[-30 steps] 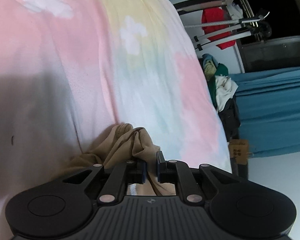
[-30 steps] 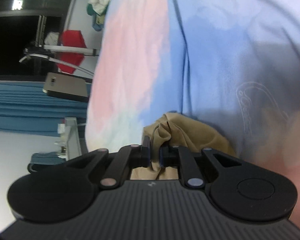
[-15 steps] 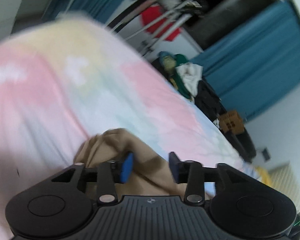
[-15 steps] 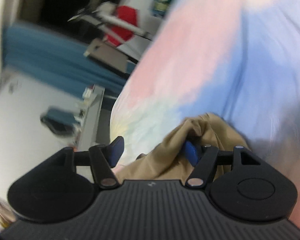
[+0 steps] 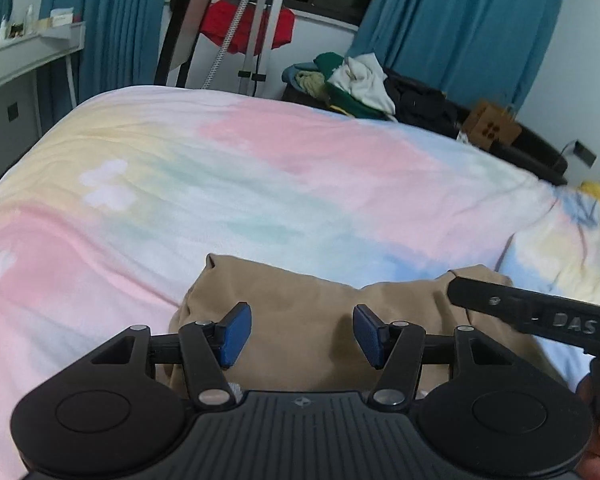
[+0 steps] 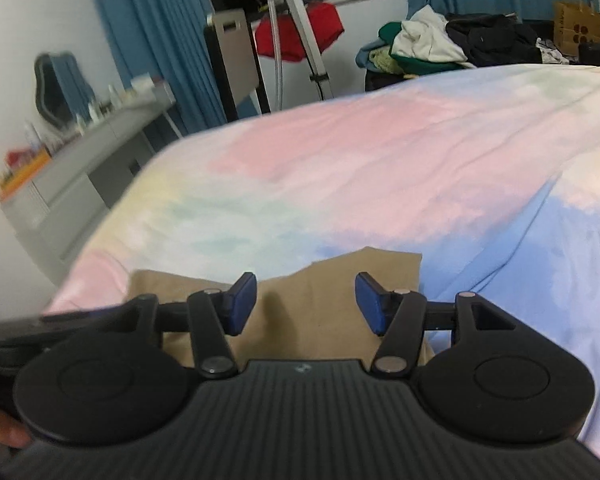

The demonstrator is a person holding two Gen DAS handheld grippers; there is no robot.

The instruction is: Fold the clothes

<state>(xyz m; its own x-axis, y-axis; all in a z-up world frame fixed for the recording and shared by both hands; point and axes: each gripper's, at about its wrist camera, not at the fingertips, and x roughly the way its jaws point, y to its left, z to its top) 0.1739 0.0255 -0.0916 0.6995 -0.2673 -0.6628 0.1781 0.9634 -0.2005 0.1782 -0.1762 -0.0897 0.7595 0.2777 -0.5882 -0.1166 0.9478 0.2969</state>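
A tan garment lies flat on the pastel bedspread just in front of both grippers; it also shows in the right wrist view. My left gripper is open and empty, its blue pads above the garment's near part. My right gripper is open and empty over the garment's near edge. The right gripper's black body reaches in at the right of the left wrist view, over the garment's right end.
A pile of clothes and a brown paper bag lie beyond the bed's far edge. A stand with a red garment stands by the blue curtains. A grey desk with bottles is at the left.
Both grippers were shut on bunched tan cloth, then opened and let it go. Both have tipped up and back, and the garment now lies flat on the bed.
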